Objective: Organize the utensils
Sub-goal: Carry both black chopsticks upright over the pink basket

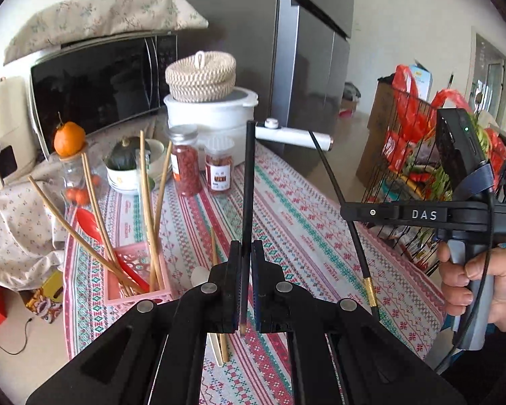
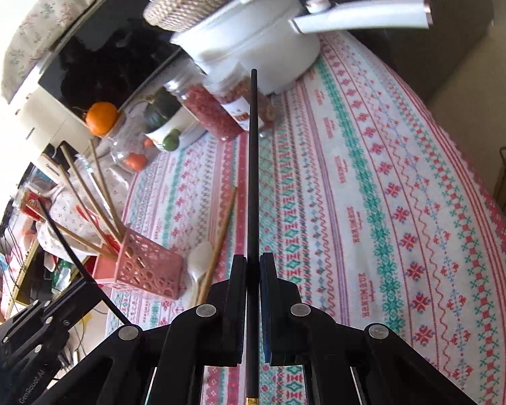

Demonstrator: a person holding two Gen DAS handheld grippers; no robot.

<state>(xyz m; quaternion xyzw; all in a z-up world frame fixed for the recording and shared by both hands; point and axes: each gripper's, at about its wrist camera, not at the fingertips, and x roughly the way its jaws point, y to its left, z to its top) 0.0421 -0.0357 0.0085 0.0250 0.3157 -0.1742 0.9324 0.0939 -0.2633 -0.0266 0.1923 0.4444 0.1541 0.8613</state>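
My left gripper (image 1: 246, 253) is shut on a black chopstick (image 1: 248, 185) that points up and away above the table. My right gripper (image 2: 252, 263) is shut on a second black chopstick (image 2: 253, 168) with a gold band; it also shows in the left wrist view (image 1: 340, 199), held by the right gripper (image 1: 347, 212) at the right. A pink perforated utensil basket (image 1: 136, 283) (image 2: 145, 265) stands at the table's left edge with several wooden chopsticks (image 1: 145, 195) and a red spoon (image 1: 89, 222) in it. A wooden chopstick (image 2: 219, 233) and a white spoon (image 2: 199, 258) lie on the cloth beside the basket.
A patterned tablecloth (image 2: 371, 185) covers the table. At the back stand a white pot (image 1: 216, 114) with a woven basket on top, two spice jars (image 1: 185, 162), a bowl with a squash (image 1: 128, 165), an orange on a jar (image 1: 69, 138) and a microwave (image 1: 97, 81). A wire rack (image 1: 408, 168) stands at the right.
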